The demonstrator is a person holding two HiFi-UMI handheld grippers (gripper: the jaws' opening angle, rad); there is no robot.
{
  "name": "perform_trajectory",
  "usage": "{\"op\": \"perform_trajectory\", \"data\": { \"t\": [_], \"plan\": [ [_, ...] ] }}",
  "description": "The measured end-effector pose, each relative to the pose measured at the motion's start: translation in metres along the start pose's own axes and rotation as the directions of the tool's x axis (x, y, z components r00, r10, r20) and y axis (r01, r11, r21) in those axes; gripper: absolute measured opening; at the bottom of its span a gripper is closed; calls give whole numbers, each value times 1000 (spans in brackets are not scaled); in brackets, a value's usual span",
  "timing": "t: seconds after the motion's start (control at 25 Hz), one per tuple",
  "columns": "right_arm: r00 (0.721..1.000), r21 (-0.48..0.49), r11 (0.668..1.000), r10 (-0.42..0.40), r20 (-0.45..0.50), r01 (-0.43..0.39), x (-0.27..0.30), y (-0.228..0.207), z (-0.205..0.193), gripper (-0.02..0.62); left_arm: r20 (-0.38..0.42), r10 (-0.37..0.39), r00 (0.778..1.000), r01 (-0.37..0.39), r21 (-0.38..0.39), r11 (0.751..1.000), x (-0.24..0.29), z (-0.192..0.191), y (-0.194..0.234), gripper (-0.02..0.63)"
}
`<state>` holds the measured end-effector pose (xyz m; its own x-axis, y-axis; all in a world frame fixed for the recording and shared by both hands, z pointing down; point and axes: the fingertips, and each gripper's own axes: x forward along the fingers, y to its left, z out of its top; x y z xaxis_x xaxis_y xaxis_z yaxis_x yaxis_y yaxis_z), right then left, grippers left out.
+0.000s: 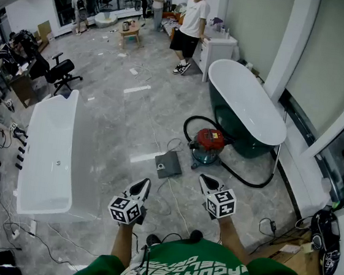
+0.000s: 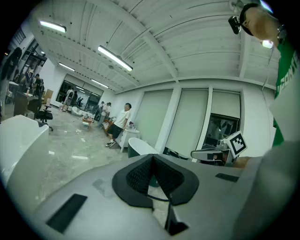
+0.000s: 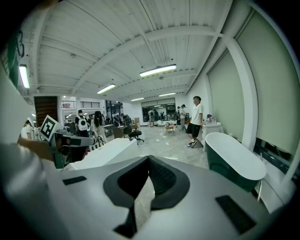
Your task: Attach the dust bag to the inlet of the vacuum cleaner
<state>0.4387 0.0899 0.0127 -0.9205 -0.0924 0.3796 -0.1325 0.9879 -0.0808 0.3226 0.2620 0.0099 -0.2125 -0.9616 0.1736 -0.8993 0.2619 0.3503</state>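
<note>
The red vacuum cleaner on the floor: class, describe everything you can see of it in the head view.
The small canister vacuum cleaner stands upright on the grey polished floor, close beside the dark green bathtub. Its lid looks like glossy red plastic, its lower drum teal. A black hose loops out from it across the floor. A flat grey rectangular object lies apart from it.

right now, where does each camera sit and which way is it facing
Head view: on the head, facing steeply down at the vacuum cleaner; left gripper, right gripper, green shirt show.
Left gripper view: on the left gripper, facing across the room; right gripper shows.
Right gripper view: on the right gripper, facing across the room; left gripper shows.
Shared: both gripper views catch the green bathtub and standing person.
</note>
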Motion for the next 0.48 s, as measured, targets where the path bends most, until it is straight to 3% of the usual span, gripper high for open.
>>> {"op": "perform_trajectory", "data": {
  "t": [0.48],
  "plan": [
    [999, 19, 999, -34, -16, 35, 28, 54, -12, 9, -3, -21, 1000, 21, -19, 1000, -38, -3, 51, 3]
  ]
}}
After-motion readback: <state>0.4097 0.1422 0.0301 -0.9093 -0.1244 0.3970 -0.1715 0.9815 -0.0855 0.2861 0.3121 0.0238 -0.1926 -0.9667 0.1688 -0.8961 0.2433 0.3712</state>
